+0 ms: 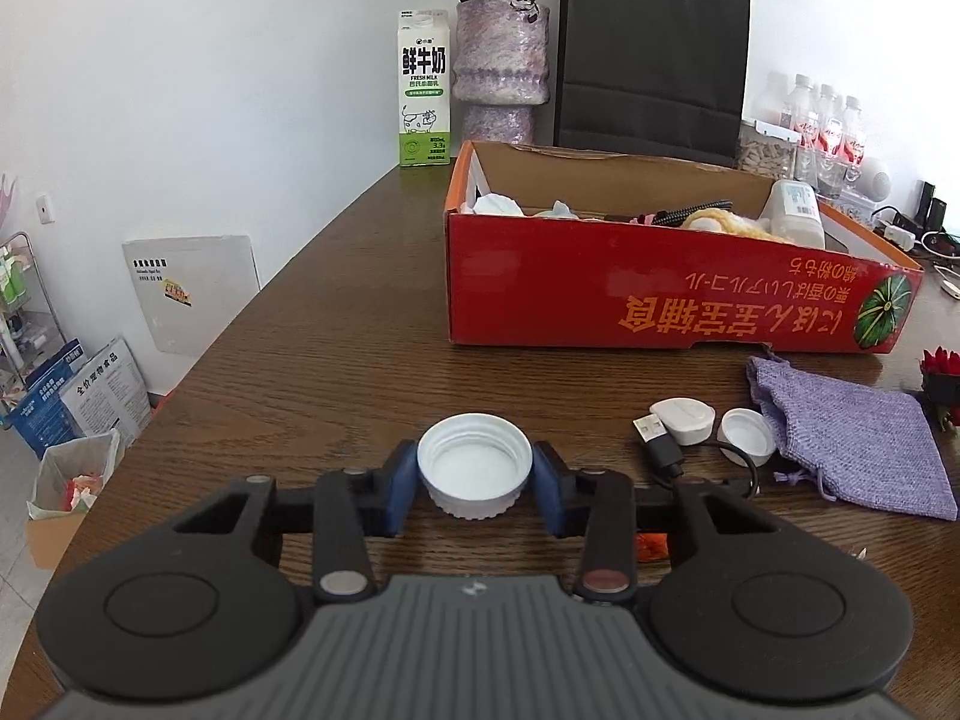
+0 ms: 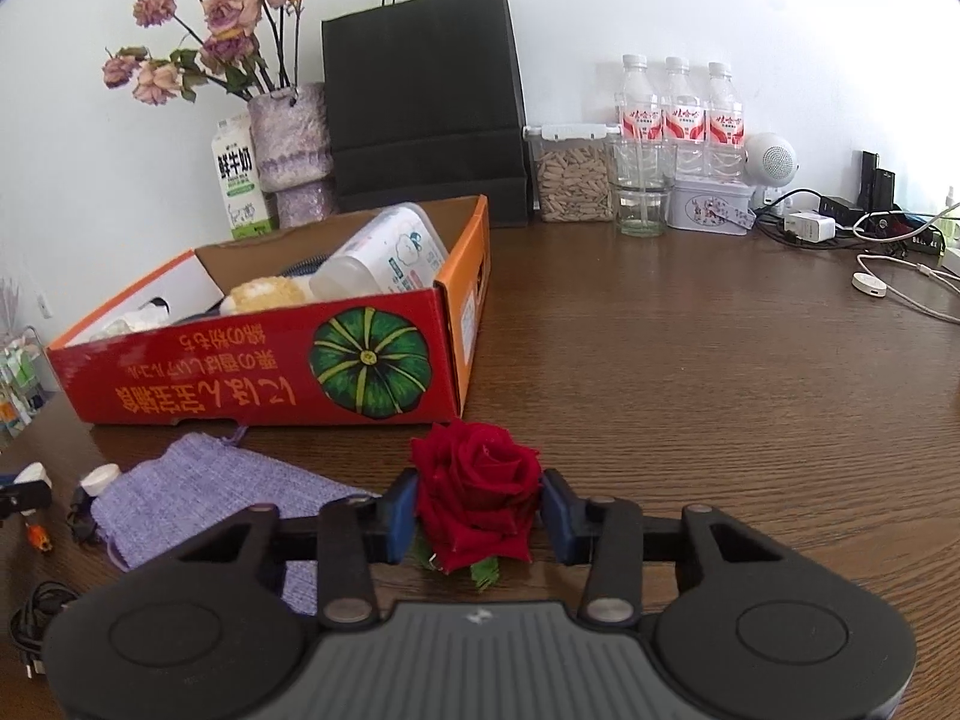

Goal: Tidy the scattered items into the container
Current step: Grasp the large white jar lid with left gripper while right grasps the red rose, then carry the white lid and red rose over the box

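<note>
- Here we see the left gripper with its blue pads pressed on either side of a white cap, which sits open side up on the wooden table, in front of the red box.
- The right gripper has narrowed its fingers onto a red rose; the blue pads touch the petals on both sides, just in front of the box's pumpkin-printed corner.
- We cannot tell whether the cap or the rose is lifted off the table, since the gripper bodies cover the surface beneath them.
- The rose's stem is mostly hidden; only a bit of green leaf shows under the bloom.
- In front of the box lies a purple pouch, and beside it a smaller white cap and a white charger with a black cable, partly covered by the left gripper's arm.
- Something small and orange peeks out behind that arm; we cannot make out what it is.
- Inside the box we see a white bottle leaning on the far corner, a yellowish fluffy item, and other things cut off by the box wall.
- Behind the box stand a milk carton, a purple vase and a black paper bag.
</note>
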